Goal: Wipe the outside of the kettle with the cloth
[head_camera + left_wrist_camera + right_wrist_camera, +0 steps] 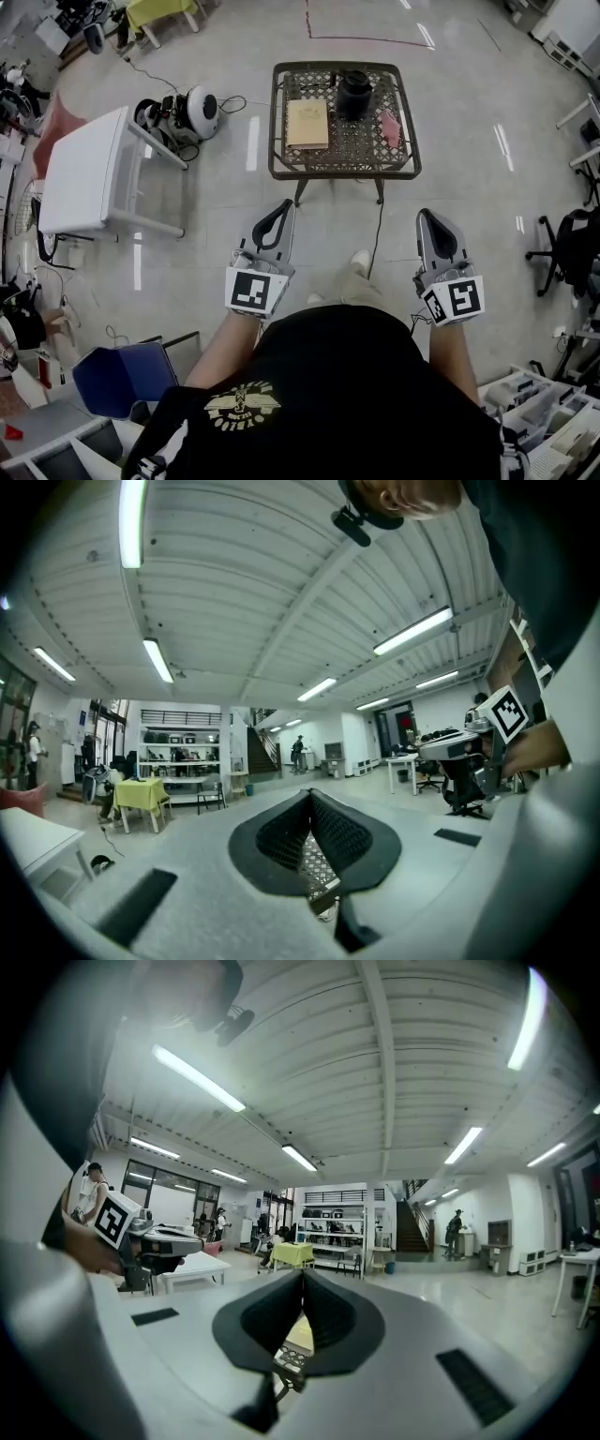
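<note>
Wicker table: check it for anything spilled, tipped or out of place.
Nothing stands out. The black kettle stands upright on the wicker table, the tan pad lies flat, the pink cloth sits by the right edge.

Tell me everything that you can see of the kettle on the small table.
The kettle is black and looks round from above; its finer parts are too small to tell. It stands upright near the far edge of the dark lattice-topped table, which alone touches it. A tan flat board lies apart on its left, and the pink cloth lies apart on its right, nearer the person.
</note>
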The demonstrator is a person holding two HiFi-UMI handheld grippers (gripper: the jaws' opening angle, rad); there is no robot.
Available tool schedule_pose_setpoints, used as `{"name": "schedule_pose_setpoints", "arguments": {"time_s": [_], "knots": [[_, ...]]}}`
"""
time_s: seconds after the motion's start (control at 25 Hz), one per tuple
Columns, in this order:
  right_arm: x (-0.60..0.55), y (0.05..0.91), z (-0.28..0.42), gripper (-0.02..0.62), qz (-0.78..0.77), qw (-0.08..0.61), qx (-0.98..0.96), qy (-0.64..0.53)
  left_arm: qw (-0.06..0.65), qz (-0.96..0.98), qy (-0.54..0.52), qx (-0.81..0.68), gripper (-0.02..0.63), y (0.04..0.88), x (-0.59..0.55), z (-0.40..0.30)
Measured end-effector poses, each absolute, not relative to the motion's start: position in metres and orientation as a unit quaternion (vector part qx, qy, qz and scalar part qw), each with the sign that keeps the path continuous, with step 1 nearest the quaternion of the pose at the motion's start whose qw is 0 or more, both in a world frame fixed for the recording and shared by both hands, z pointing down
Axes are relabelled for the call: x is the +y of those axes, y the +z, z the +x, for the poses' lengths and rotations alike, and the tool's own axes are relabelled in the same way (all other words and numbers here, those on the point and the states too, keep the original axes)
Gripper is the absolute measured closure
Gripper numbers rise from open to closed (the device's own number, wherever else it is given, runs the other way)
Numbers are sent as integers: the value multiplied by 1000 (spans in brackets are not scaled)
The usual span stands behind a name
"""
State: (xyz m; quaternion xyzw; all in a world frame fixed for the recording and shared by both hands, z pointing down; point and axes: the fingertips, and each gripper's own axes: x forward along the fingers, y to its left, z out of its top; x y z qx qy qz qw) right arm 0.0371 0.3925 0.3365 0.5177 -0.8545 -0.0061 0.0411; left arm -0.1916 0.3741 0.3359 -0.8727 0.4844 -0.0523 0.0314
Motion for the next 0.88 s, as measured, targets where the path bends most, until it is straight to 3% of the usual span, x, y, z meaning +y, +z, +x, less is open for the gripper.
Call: {"name": "schedule_pose_setpoints", "arguments": {"time_s": [0.28,0.88], "knots": [[351,354,46,584,503,53,-862,15,-7,-878,-71,473,601,360,340,-176],[273,363,85,584,491,77,-867,19,-6,-864,-61,500,601,365,250,-138]]}}
